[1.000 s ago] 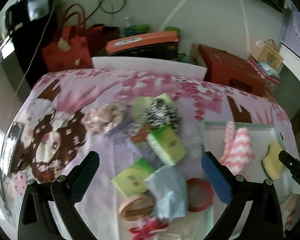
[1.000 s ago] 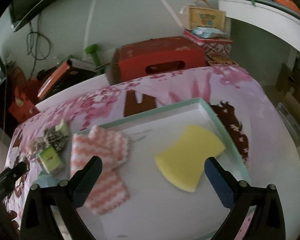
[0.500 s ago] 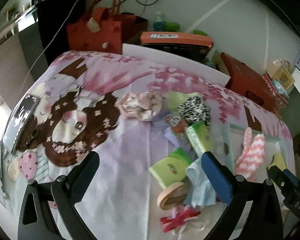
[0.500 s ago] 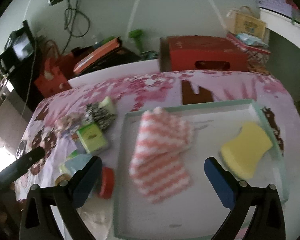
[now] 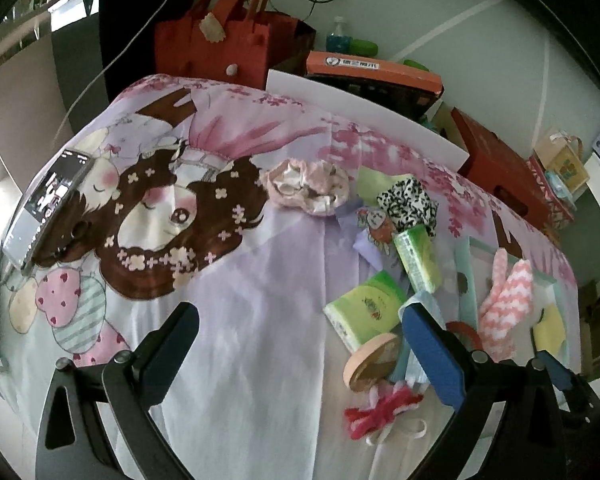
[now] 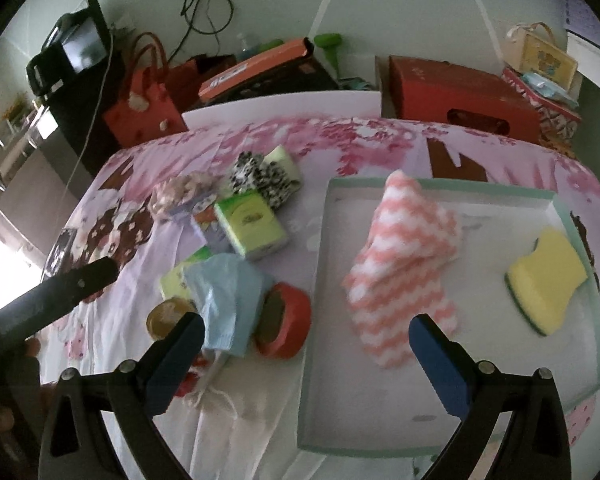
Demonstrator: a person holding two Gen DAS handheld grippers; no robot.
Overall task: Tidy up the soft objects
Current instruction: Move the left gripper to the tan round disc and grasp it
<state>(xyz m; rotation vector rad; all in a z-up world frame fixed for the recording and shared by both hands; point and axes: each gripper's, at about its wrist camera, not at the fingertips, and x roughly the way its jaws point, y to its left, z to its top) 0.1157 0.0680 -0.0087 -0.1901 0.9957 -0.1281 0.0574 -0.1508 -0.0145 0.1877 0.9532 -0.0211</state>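
Observation:
A white tray with a mint rim (image 6: pixel 440 186) (image 5: pixel 466 264) holds a pink-and-white zigzag cloth (image 6: pixel 404 260) (image 5: pixel 504 300) and a yellow sponge (image 6: pixel 548 280) (image 5: pixel 550 326). Left of the tray lie a light blue cloth (image 6: pixel 224 296) (image 5: pixel 414 356), a pink scrunchie (image 5: pixel 306 186) (image 6: pixel 180 192), a black-and-white spotted cloth (image 5: pixel 408 202) (image 6: pixel 260 178) and green tissue packs (image 5: pixel 366 310) (image 6: pixel 252 226). My left gripper (image 5: pixel 300 352) is open above bare tablecloth, left of the pile. My right gripper (image 6: pixel 304 360) is open over the tray's left edge, empty.
A red tape roll (image 6: pixel 284 320), a round wooden lid (image 5: pixel 370 362) and a red-and-white bow (image 5: pixel 384 410) lie by the blue cloth. A phone (image 5: pixel 46 208) rests at the table's left edge. Red bags (image 5: pixel 220 46) and boxes (image 6: pixel 456 96) stand behind the table.
Both grippers have swung left. The left view now takes in the table's left half and the phone; the right view went from the tray alone to the pile beside it.

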